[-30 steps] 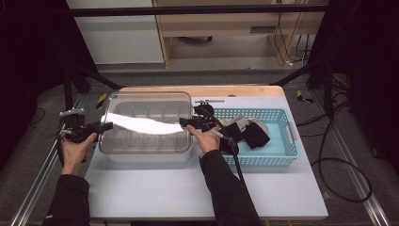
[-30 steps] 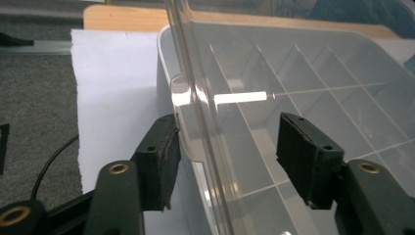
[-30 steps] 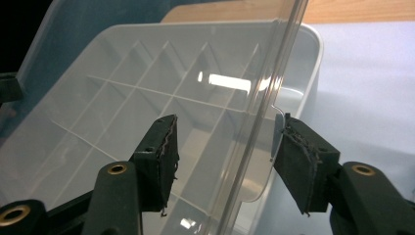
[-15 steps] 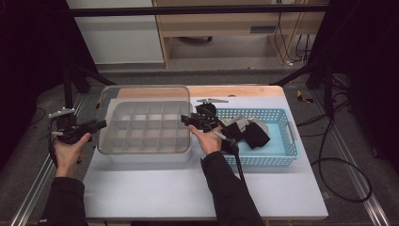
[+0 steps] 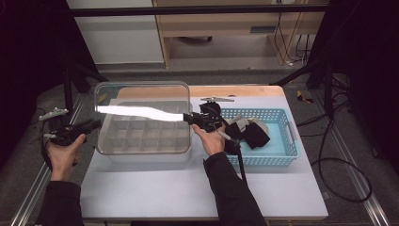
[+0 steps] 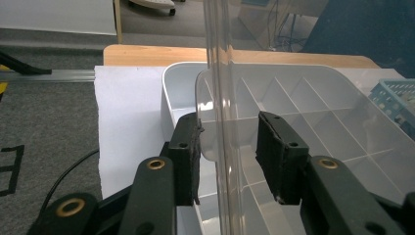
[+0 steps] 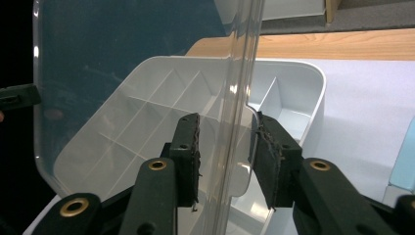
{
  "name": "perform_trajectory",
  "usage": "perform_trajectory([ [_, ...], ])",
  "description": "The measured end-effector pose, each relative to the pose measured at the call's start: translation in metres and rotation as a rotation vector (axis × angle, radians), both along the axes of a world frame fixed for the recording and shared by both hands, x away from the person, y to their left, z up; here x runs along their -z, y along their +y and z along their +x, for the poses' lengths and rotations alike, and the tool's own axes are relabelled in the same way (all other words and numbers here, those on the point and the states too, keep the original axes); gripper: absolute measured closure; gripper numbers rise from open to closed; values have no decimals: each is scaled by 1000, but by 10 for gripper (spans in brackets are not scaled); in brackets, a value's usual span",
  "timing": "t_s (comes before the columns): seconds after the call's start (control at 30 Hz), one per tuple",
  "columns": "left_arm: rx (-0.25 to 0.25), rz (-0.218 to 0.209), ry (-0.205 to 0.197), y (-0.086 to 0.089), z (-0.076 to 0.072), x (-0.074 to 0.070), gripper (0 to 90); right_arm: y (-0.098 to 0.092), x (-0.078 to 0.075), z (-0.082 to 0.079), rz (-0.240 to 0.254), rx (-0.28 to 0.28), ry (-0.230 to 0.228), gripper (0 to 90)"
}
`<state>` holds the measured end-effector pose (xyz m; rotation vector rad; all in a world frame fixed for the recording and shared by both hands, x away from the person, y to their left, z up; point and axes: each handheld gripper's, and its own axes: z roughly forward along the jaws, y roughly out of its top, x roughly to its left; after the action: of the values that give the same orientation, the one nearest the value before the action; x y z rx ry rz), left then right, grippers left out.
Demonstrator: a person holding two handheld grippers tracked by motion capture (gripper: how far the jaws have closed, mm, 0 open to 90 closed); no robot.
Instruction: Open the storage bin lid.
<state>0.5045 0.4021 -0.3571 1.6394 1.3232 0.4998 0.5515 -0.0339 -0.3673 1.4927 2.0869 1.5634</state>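
1. The clear lid (image 5: 141, 96) hangs tilted above the white compartment box (image 5: 141, 154) on the table (image 5: 188, 193). Its far edge is raised, and a blue basket (image 5: 277, 157) stands just to the right.
2. The left hand-held gripper (image 5: 96, 124) is at the lid's left edge and the right hand-held gripper (image 5: 186, 117) at its right edge.
3. The jaws of both have just been closing with the lid's rim between them. In the left gripper view the rim passes between the pads with space on the right side. In the right gripper view one pad meets the rim and the other stands off it. Neither is clamped yet, and the lid seems to rest on one jaw of each.
4. The lid looks like thin moulded plastic, so it is probably very light. It is likely stiff along the rolled rim and springy across the flat sheet.
5. The surface is glossy, as the bright glare across it shows. It will probably slide in the pads unless they close fully.
6. The rim is the place to grip, at the middle of each short side and opposite one another, so the lid stays balanced and does not twist.
7. A firm squeeze on the rim should do no harm. Squeezing the flat sheet could bow or crack it.
8. The box below looks empty and light, so a lid that catches on it may drag it along.
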Motion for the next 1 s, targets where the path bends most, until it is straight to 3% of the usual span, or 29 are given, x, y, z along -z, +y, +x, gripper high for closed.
perform_trajectory([
  [0.4, -3, 14, -45, -3, -18, -12, 667, -10, -13, -13, 40, -19, -31, 702],
  [0.5, -1, 25, -57, -6, -22, -16, 686, -12, -15, -15, 20, -26, -43, 696],
  [1.0, -7, 40, -95, -13, -44, -35, 691, -23, -30, -35, 48, -50, -78, 709],
])
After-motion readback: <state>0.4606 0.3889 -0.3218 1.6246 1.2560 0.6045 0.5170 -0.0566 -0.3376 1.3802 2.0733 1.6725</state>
